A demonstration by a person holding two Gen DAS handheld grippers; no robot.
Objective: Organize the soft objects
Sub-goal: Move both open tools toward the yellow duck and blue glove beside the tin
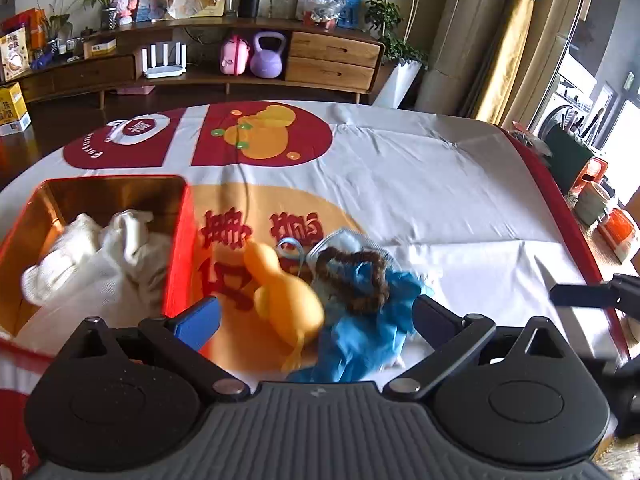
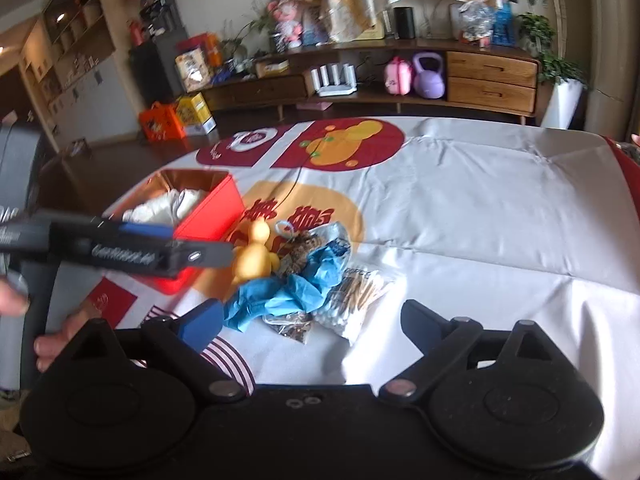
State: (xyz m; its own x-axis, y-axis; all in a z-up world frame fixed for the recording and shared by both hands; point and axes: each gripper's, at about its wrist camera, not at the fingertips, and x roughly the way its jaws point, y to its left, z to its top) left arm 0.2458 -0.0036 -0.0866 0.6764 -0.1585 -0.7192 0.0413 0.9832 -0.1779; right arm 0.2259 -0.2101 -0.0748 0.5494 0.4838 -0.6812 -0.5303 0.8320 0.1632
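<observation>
Reaching down toward the pile with both grippers spread and empty. Off to the left of the left gripper (image 1: 316,318) sits the red box (image 1: 176,264) on the desk (image 1: 440,184), white cloth (image 1: 100,256) already inside. Between its fingers, just ahead: the yellow duck toy (image 1: 288,300), then the blue glove (image 1: 360,332) with a brown bead string (image 1: 352,276) lying on it. Best bet: centre on one item only, probably the duck, get low, and close without snagging the glove. To the right, the right gripper (image 2: 316,320) hangs over the same heap, nothing touching its pads; ahead of it lie the glove, a small clear bag of dark bits (image 2: 294,326) and a cotton swab bag (image 2: 356,296). Its pick should avoid crossing the left gripper, which is close on its left.
</observation>
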